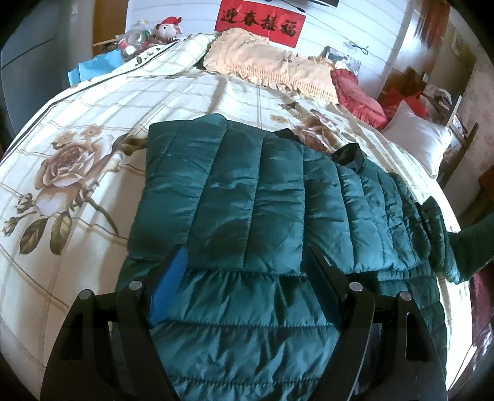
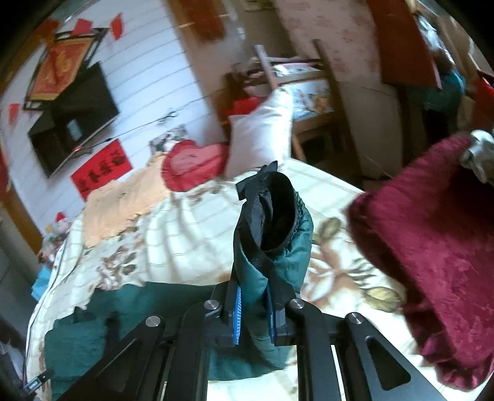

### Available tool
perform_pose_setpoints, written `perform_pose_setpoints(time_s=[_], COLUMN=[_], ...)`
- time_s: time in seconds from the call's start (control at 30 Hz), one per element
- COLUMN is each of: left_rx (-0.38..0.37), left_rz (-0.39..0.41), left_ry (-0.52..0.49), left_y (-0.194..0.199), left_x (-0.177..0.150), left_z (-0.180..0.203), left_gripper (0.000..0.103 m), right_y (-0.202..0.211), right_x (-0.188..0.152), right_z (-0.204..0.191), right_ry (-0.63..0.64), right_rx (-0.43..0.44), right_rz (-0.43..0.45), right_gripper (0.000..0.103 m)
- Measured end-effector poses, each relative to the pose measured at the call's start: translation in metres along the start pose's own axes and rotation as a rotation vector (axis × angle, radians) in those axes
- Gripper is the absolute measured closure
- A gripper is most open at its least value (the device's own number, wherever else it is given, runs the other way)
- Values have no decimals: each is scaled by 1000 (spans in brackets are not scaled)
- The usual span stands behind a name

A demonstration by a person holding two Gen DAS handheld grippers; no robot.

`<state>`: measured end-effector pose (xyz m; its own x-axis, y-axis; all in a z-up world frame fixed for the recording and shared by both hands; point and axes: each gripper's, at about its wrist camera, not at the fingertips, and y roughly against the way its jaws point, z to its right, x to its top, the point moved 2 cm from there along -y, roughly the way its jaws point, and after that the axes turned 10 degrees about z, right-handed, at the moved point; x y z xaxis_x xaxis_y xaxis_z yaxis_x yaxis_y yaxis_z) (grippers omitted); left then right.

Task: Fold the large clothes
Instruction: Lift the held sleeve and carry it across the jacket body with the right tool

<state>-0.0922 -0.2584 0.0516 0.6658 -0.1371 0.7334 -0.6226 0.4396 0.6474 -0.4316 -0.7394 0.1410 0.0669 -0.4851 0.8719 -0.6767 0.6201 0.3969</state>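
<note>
Left wrist cam sits low and close over the teal jacket (image 1: 247, 200), looking up the bed (image 1: 92, 101) toward the far wall. Right wrist cam is tilted, looking across toward the TV (image 2: 74, 117). Both catch the bed, red banner (image 1: 261, 23) and white pillow (image 2: 262, 138).

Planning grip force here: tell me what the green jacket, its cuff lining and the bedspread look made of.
Green jacket: smooth, slightly shiny synthetic shell, probably nylon or polyester, quilted into puffy stitched channels. Cuff lining, on the sleeve held in the right gripper: matte black fabric, type unclear. Bedspread: matte woven cloth with a printed rose pattern, likely cotton.
</note>
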Motion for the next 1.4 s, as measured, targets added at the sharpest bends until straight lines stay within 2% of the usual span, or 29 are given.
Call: perform_pose_setpoints(time_s=[0.67,1.4], left_rx=[17,12], left_rz=[14,24], left_ry=[43,43], left_y=[12,15], left_x=[4,2], left_z=[-33,-38], left_gripper=[25,25], right_y=[-2,0], right_x=[-26,-74], right_z=[-149,-262], right_ry=[156,233], right_rx=[217,419], right_rz=[-70,-177], right_gripper=[91,92])
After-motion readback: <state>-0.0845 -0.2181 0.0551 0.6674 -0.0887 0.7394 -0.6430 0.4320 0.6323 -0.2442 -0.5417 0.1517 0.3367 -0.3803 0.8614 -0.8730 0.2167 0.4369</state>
